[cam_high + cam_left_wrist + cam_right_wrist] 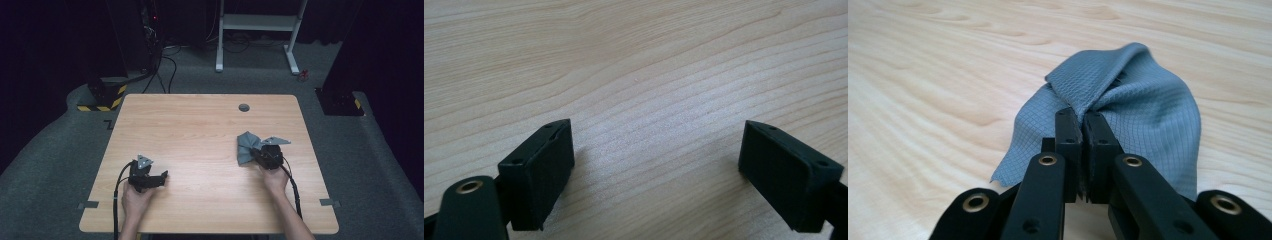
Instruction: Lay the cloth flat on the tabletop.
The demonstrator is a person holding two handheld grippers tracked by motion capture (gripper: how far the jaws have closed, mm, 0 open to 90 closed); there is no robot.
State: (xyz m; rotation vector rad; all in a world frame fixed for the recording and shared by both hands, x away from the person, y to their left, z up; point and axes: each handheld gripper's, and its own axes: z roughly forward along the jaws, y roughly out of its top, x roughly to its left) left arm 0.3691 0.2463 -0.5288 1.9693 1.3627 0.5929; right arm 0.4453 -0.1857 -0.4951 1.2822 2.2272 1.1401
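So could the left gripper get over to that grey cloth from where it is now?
Probably yes: bare table lies between the left gripper and the cloth, and its jaws stand open. The right gripper already pinches it, though.

I've got a blue-grey cloth [1143,100] with a fine grid weave. My two grippers [148,176] [1083,131] are black, and the table [200,135] is pale wood with wavy grain.

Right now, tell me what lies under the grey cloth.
The grey cloth rests on the bare wooden table, bunched where the right gripper pinches it. Wood shows all round it; whatever its folds cover cannot be seen.
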